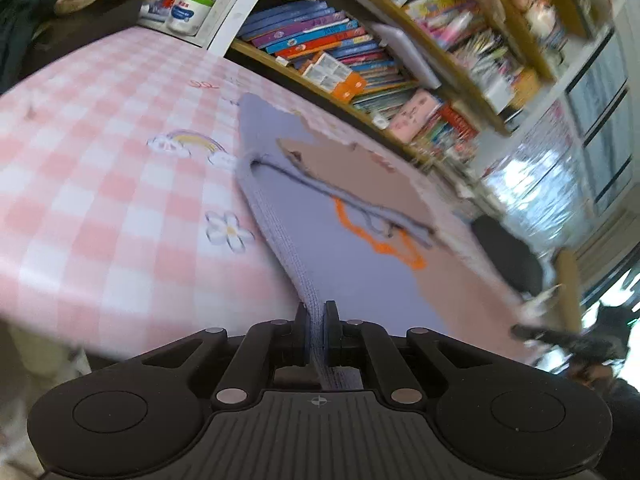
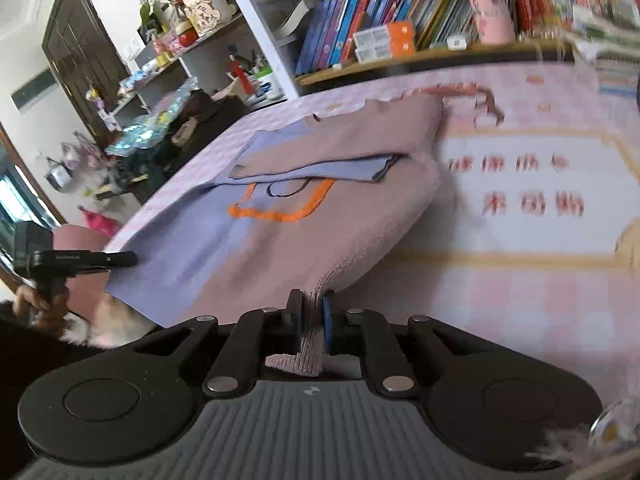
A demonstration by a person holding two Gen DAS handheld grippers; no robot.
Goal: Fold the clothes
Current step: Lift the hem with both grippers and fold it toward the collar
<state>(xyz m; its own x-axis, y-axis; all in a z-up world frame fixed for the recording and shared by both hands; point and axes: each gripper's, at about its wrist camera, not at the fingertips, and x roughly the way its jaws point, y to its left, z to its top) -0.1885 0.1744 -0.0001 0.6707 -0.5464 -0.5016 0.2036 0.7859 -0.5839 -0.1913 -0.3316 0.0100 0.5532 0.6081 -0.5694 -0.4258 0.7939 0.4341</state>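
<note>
Knitted and two-toned, lavender and dusty pink with an orange outline motif, the sweater (image 2: 280,216) lies on the pink checked tablecloth (image 1: 100,168), its near hem raised off the cloth. The left gripper (image 1: 316,320) is clamped on the lavender ribbed hem corner; the right gripper (image 2: 310,316) is clamped on the pink hem corner. Both sleeves look already folded across the chest. From each tool the garment's long axis runs straight ahead toward the bookshelf (image 2: 400,32), so the next fold likely means carrying the hem forward over the body, both hands equally near.
</note>
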